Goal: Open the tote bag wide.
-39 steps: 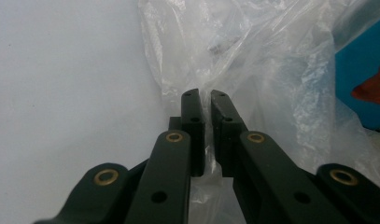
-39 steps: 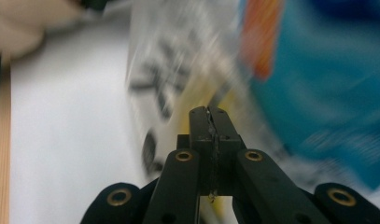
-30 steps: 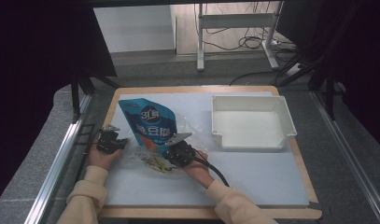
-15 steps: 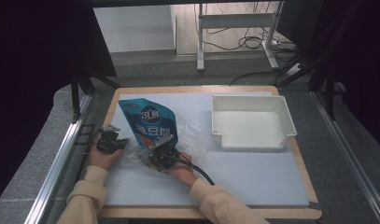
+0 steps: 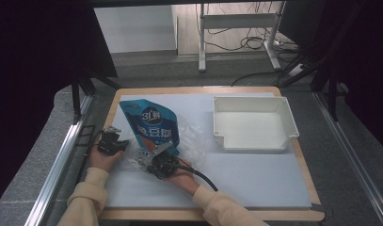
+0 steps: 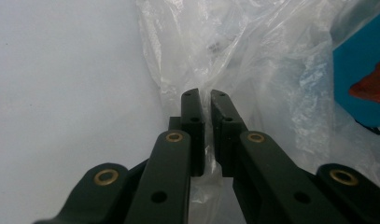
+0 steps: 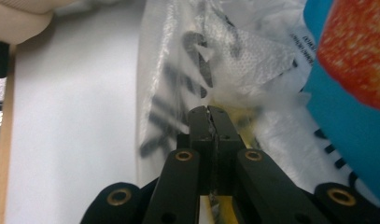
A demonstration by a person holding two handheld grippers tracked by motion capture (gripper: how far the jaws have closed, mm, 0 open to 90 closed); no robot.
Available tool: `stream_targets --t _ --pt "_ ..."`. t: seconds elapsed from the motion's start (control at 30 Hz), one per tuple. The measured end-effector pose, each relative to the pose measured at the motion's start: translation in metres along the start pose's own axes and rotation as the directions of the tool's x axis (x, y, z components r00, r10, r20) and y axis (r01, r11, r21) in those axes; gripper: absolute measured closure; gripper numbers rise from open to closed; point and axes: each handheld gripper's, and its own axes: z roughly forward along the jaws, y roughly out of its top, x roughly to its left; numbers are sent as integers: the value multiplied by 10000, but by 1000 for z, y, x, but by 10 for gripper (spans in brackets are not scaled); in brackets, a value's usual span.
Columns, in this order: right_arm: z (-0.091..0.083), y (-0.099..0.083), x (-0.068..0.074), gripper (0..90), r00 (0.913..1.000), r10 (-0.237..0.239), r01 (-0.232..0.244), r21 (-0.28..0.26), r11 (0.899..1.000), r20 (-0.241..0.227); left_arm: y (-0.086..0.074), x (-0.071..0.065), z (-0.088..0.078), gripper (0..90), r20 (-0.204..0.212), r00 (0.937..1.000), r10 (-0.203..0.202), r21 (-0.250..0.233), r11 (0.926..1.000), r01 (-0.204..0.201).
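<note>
Clear plastic bag [image 5: 154, 153] is clamped by both the left gripper [image 5: 117, 143] and the right gripper [image 5: 149, 162], which has apparently shifted leftward since earlier.

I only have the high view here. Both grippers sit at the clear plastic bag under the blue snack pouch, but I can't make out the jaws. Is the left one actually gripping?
Observer: Yes. In the left gripper view the left gripper pinches a fold of the clear plastic bag.
Operator: And the right?
Observer: The right gripper is shut on the bag's film too, beside the blue snack pouch.
Operator: Anything printed there?
Observer: Blurred dark lettering on the film, unreadable.
</note>
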Motion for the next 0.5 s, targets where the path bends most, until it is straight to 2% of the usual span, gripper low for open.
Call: stream_targets --t 0.23,0.37,0.5 --pt "-7 -8 9 890 9995 -284 285 73 9996 -135 0 0 0 860 -20 10000 13 7 10000 -13" --pt "-11 -10 8 889 9998 -160 160 18 9999 -77 0 -1 0 859 -28 10000 -21 3 10000 21" --pt "-29 -3 1 890 10000 -95 95 -697 9975 6 0 -1 0 857 52 9999 -130 -32 9999 130"
